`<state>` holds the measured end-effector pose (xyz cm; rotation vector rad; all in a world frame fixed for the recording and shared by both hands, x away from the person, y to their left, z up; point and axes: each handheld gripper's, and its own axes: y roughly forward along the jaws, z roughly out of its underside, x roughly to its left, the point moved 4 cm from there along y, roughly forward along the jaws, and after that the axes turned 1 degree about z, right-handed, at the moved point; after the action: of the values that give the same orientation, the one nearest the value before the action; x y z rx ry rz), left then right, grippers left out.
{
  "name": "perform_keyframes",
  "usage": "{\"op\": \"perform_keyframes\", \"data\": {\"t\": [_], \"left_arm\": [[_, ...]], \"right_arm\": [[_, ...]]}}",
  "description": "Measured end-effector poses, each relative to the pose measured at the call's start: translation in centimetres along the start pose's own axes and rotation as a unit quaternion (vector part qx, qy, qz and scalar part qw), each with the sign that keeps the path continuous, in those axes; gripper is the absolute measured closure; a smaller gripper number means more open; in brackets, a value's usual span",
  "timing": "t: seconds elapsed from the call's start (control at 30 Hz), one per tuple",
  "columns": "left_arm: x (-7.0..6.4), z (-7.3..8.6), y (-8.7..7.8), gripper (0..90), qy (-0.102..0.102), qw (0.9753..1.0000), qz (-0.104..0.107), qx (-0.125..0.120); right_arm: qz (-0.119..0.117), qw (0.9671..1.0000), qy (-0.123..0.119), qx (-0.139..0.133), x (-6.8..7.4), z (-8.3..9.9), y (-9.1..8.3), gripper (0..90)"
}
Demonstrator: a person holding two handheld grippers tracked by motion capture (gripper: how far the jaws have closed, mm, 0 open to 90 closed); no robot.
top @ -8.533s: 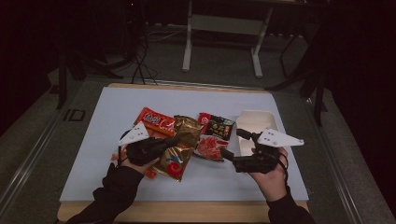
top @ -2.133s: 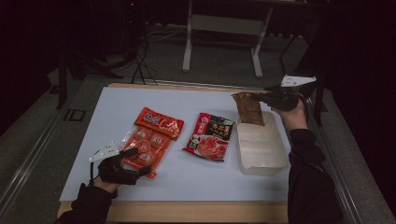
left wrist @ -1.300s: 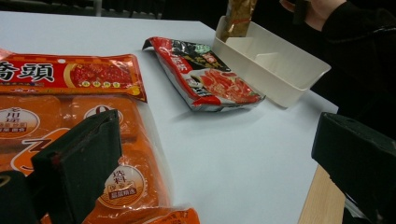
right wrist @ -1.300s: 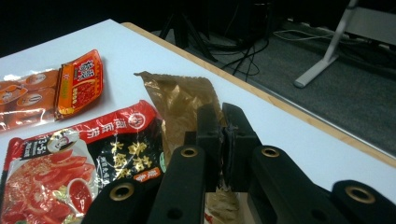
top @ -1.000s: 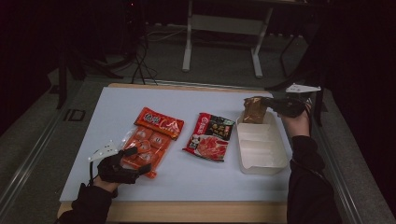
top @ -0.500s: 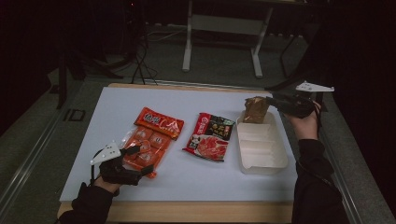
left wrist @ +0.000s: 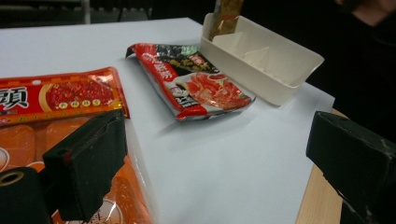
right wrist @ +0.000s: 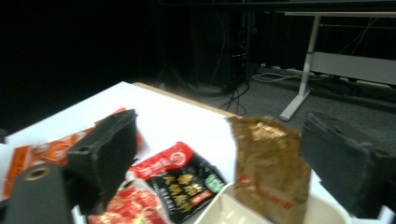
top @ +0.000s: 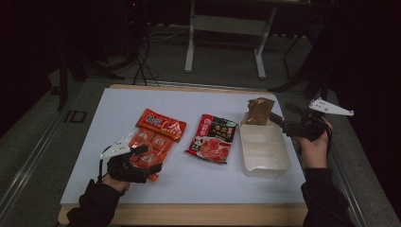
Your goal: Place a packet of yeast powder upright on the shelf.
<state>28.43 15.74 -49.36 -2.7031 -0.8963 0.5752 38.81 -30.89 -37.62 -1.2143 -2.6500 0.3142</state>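
A brown-gold packet (top: 259, 111) (right wrist: 271, 168) stands upright in the far end of the white tray (top: 265, 165) (left wrist: 261, 81). My right gripper (top: 280, 122) (right wrist: 222, 140) is open just right of the packet, and its jaws do not touch it. Near the table's front left, my left gripper (top: 147, 161) (left wrist: 217, 144) is open, with one jaw over the clear orange pack (top: 146, 151) (left wrist: 28, 140). A red packet (top: 161, 125) (left wrist: 60, 95) lies partly on that pack. A red-and-black packet (top: 213, 137) (left wrist: 196, 84) lies flat in the middle.
The white table top (top: 113, 113) ends in a wooden front edge (top: 189, 215). The tray's near part holds nothing. Dark floor, cables and a desk frame (top: 224, 23) lie beyond the far edge.
My right gripper lowered the brown-gold packet into the tray's far end, let it go and drew back to the right. My left gripper has tilted up and opened at the orange pack.
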Motion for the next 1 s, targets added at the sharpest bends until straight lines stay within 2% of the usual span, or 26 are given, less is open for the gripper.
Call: {"op": "perform_keyframes", "data": {"t": [0.1,0.17,0.23,0.4,0.53,0.63,0.8,0.93,1.0], "left_arm": [[0.2,-0.4,0.3,5.6,0.000,1.0000,-0.001,0.006],[0.3,-0.5,0.3,6.7,0.002,1.0000,-0.001,0.007],[0.4,-0.8,0.5,6.7,-0.002,1.0000,0.007,0.003],[0.5,-1.3,1.1,7.3,0.012,0.9998,0.010,0.011],[0.5,-1.7,1.6,11.2,0.018,0.9995,0.019,0.017],[0.4,-1.9,2.1,13.0,0.022,0.9993,0.020,0.023],[0.2,-2.2,3.1,13.3,0.020,0.9989,0.031,0.030],[0.2,-2.4,3.9,14.4,0.021,0.9987,0.034,0.033],[0.0,-2.6,4.3,15.0,0.029,0.9982,0.035,0.040]], "right_arm": [[-0.020,0.9998,-0.007,-0.003,1.8,0.8,-0.8,14.1],[-0.022,0.9997,-0.010,-0.004,2.3,1.0,-1.0,14.1],[-0.031,0.9994,-0.013,-0.008,3.5,1.6,-1.6,14.2],[-0.037,0.9992,-0.004,-0.013,5.7,2.9,-2.7,14.6],[-0.044,0.9989,-0.018,0.000,7.4,3.8,-3.2,14.6],[-0.052,0.9985,-0.016,-0.003,8.4,4.4,-3.5,14.5],[-0.045,0.9990,-0.002,0.003,9.6,5.7,-4.0,14.2],[-0.050,0.9987,-0.006,0.010,10.4,6.5,-4.3,14.2],[-0.053,0.9985,-0.009,0.009,10.9,6.8,-4.5,14.2]]}}
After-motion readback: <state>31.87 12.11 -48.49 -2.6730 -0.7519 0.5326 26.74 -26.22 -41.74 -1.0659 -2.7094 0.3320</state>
